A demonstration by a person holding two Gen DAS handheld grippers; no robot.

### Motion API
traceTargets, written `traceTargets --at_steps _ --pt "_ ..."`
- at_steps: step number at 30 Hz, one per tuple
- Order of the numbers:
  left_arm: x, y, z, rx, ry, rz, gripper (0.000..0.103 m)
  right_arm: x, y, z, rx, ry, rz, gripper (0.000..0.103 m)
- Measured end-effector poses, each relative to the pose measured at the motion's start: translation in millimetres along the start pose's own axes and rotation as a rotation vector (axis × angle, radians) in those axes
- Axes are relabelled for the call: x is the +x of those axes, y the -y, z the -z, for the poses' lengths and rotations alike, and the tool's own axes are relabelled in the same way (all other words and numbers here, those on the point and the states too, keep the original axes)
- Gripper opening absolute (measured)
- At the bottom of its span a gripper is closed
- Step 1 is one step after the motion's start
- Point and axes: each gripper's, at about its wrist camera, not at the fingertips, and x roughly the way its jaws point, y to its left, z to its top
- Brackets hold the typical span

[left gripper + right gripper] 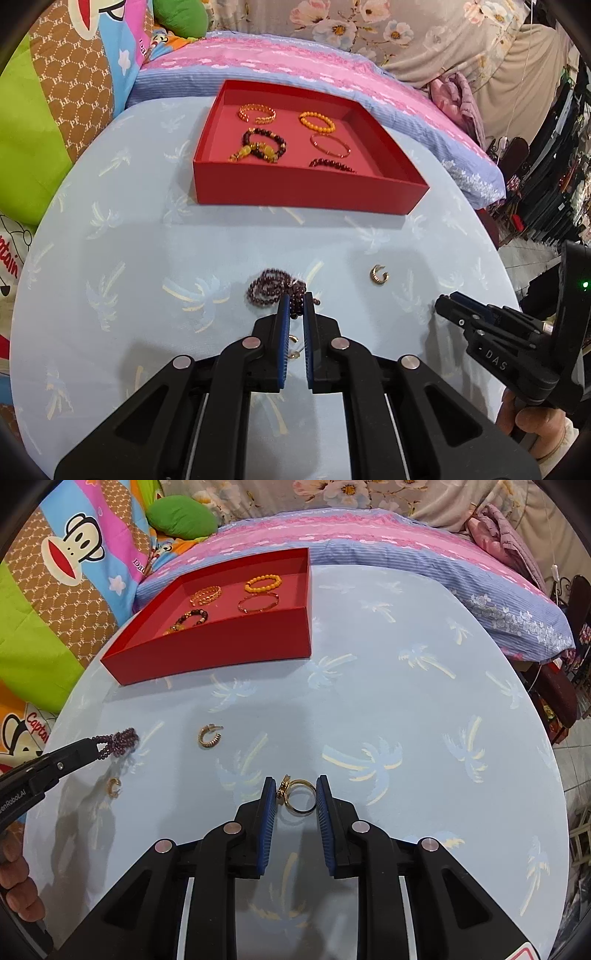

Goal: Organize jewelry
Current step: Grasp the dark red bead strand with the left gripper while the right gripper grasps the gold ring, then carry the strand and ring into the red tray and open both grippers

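A red tray (306,192) holds several bracelets; it also shows in the right wrist view (221,642). My left gripper (295,304) is shut on a purple bead bracelet (271,288) and holds it just above the cloth; the bracelet shows in the right wrist view (118,740). My right gripper (295,788) is open around a gold ring (300,795) that lies on the table, jaws on either side of it. A gold hoop earring (209,735) and a smaller gold earring (114,787) lie on the cloth.
The round table (406,701) has a light blue palm-print cloth. A bed with pink and blue bedding (369,535) is behind it. The hoop earring shows in the left wrist view (378,275).
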Motion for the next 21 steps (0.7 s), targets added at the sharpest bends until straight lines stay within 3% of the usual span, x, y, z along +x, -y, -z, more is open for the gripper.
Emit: traceTargets --at_steps 11,21 --pt "-21 1 -25 -0.008 0.051 0.03 0.006 -22 -13 -21 -0.022 0.057 -0.047 0.021" --pt "-29 10 -83 0.019 0.114 0.066 0.006 -27 -30 -83 -0.077 0.151 -0.07 0.021"
